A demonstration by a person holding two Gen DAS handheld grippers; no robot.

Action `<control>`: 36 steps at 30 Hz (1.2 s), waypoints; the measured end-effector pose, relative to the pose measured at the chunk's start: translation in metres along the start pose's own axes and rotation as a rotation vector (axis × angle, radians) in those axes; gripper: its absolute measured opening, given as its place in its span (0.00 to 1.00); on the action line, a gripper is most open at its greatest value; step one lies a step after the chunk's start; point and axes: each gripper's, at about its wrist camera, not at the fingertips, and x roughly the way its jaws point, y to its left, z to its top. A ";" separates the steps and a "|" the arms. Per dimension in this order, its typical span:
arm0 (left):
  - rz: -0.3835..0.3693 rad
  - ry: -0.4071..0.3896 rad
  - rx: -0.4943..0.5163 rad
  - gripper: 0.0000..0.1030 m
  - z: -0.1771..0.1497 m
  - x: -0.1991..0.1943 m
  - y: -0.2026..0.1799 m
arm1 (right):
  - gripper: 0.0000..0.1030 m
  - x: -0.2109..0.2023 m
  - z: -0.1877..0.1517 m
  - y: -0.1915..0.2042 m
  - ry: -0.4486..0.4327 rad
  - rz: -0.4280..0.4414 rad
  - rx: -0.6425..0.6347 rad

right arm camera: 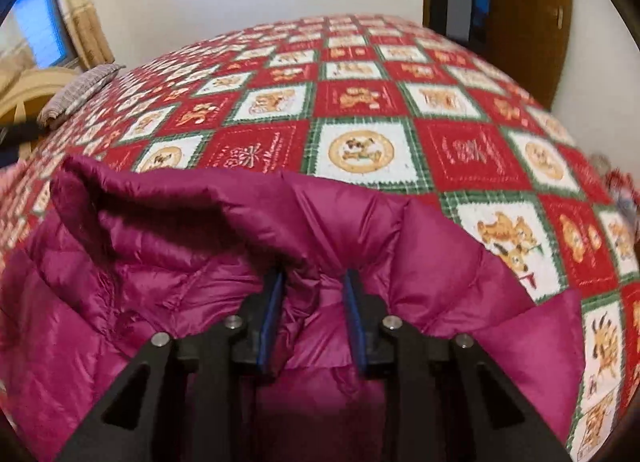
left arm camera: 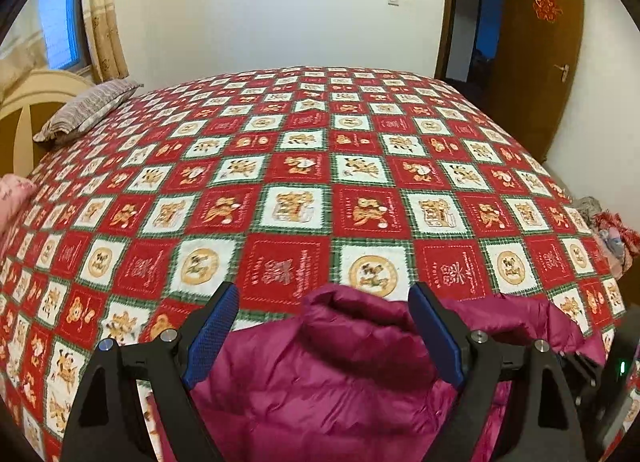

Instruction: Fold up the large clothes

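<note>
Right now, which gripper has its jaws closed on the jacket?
The right gripper: its jaws pinch a fold of the magenta jacket. The left gripper is wide open around the fabric.

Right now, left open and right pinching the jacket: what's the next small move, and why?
Probably close the left gripper on the jacket. Its jaws stand wide apart with a raised fold of fabric between them, ungripped, while the right gripper already looks pinched on a bunch of the jacket. With both ends held, the garment could be lifted and spread over the bedspread for folding.
</note>
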 end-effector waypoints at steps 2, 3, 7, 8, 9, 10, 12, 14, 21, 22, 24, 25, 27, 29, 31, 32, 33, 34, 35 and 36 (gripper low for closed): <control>0.024 0.023 0.038 0.84 -0.006 0.010 -0.010 | 0.30 0.001 0.001 -0.002 -0.004 0.012 0.014; 0.034 0.031 0.065 0.84 -0.011 0.016 -0.014 | 0.31 0.001 0.002 -0.005 -0.006 0.026 0.025; 0.078 0.089 0.101 0.32 -0.043 0.023 -0.012 | 0.31 0.002 0.003 -0.013 -0.012 0.063 0.056; 0.061 0.109 0.081 0.31 -0.053 0.021 -0.008 | 0.31 0.002 0.003 -0.012 -0.014 0.068 0.062; 0.064 0.125 0.071 0.31 -0.063 0.021 -0.005 | 0.31 0.003 0.003 -0.015 -0.015 0.077 0.070; 0.073 0.137 0.068 0.31 -0.070 0.022 -0.003 | 0.31 0.003 0.003 -0.014 -0.016 0.081 0.074; 0.076 0.183 0.018 0.31 -0.090 0.030 0.008 | 0.31 0.003 0.003 -0.015 -0.016 0.091 0.084; 0.048 0.140 -0.055 0.31 -0.109 0.033 0.022 | 0.32 0.002 0.003 -0.016 -0.016 0.099 0.097; 0.077 0.066 -0.055 0.32 -0.118 0.032 0.016 | 0.58 -0.053 0.009 -0.027 -0.162 0.074 0.166; 0.067 0.063 -0.064 0.32 -0.118 0.031 0.017 | 0.59 -0.064 0.012 -0.029 -0.207 0.061 0.195; 0.054 0.059 -0.076 0.34 -0.118 0.031 0.019 | 0.60 -0.073 0.029 -0.024 -0.233 0.045 0.226; 0.051 0.058 -0.076 0.34 -0.119 0.030 0.019 | 0.59 -0.068 0.039 -0.018 -0.210 0.046 0.220; 0.037 0.059 -0.080 0.36 -0.117 0.030 0.021 | 0.55 -0.048 0.057 -0.002 -0.144 0.065 0.217; -0.012 0.067 -0.107 0.37 -0.115 0.025 0.029 | 0.55 -0.023 0.061 0.013 -0.057 0.045 0.208; -0.055 0.060 -0.158 0.37 -0.111 0.008 0.044 | 0.55 0.005 0.050 0.025 0.069 0.049 0.177; -0.053 0.041 -0.173 0.37 -0.108 -0.002 0.049 | 0.55 0.016 0.042 0.028 0.123 0.046 0.152; -0.037 0.010 -0.186 0.37 -0.102 -0.015 0.055 | 0.55 0.024 0.028 0.037 0.135 0.019 0.061; -0.027 -0.014 -0.190 0.37 -0.095 -0.024 0.058 | 0.58 0.020 0.021 0.047 0.079 -0.038 -0.058; -0.022 -0.044 -0.186 0.37 -0.083 -0.033 0.060 | 0.59 0.020 0.011 0.055 0.061 -0.090 -0.147; -0.026 -0.063 -0.172 0.38 -0.069 -0.037 0.059 | 0.60 0.018 0.001 0.062 0.023 -0.134 -0.213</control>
